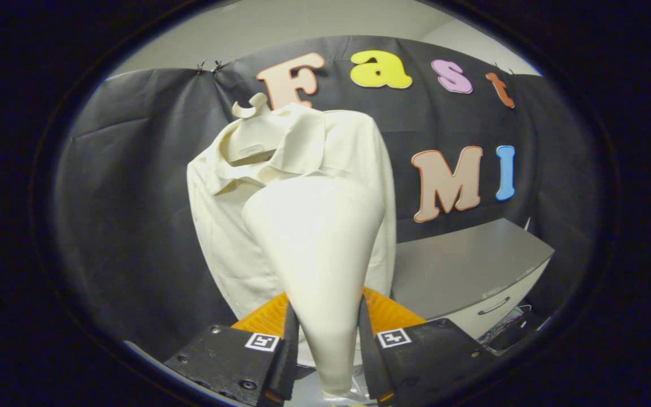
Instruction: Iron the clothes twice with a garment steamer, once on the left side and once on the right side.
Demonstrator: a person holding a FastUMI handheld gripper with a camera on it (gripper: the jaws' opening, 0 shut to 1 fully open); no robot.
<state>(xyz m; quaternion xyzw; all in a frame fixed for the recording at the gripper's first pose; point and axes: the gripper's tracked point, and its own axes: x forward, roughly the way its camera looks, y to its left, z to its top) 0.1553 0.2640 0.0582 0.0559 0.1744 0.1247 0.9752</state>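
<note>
A cream shirt hangs on a pale hanger against the booth's black wall, its collar turned toward me. My gripper is shut on the white garment steamer, both fingers pressing on its narrow handle. The steamer's wide head rises beyond the fingers and covers the shirt's middle and right side. I cannot tell whether the head touches the cloth.
A grey cabinet with a drawer handle stands to the right of the shirt, close to its hem. Some dark cables lie on the floor below the cabinet's right end.
</note>
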